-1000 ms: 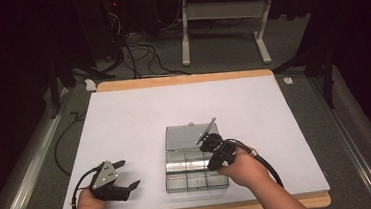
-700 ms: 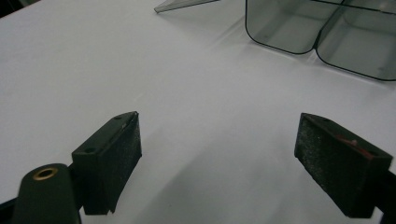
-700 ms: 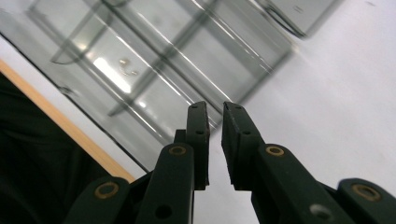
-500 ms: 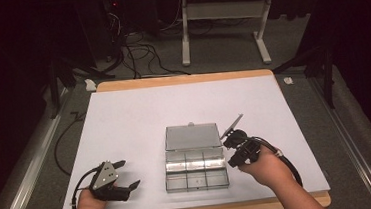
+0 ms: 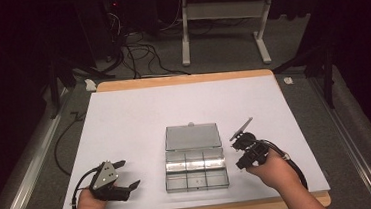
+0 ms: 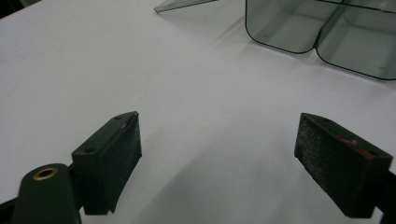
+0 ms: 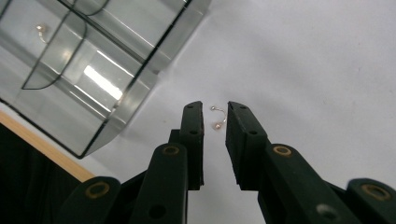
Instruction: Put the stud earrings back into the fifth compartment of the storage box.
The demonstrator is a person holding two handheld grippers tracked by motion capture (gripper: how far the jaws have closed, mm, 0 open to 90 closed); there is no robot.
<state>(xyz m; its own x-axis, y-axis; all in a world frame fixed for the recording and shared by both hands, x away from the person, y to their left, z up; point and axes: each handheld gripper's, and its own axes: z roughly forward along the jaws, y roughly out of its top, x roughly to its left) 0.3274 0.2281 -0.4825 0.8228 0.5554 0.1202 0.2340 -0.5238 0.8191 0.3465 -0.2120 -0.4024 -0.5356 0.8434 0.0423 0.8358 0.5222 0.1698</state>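
- High view: my right gripper [image 5: 241, 152] hangs just right of the clear compartment box [image 5: 196, 170], whose lid lies flat behind it; my left gripper [image 5: 124, 177] rests well to the box's left.
- Left gripper view: my jaws stand wide apart over bare white table [image 6: 187, 93] (released, nothing between them).
- Right gripper view: my jaws are narrowly parted, a small curved earring [image 7: 218, 119] lying on the table between their tips, ungrasped; another earring [image 7: 42, 30] sits in a box compartment.

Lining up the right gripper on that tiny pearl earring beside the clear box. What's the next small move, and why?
Probably ease the right gripper straight down and close. Its jaws stand narrowly apart, and the earring lies on the white sheet between their tips, not yet pinched. The compartment box sits clear to one side, so nothing seems to block the descent.
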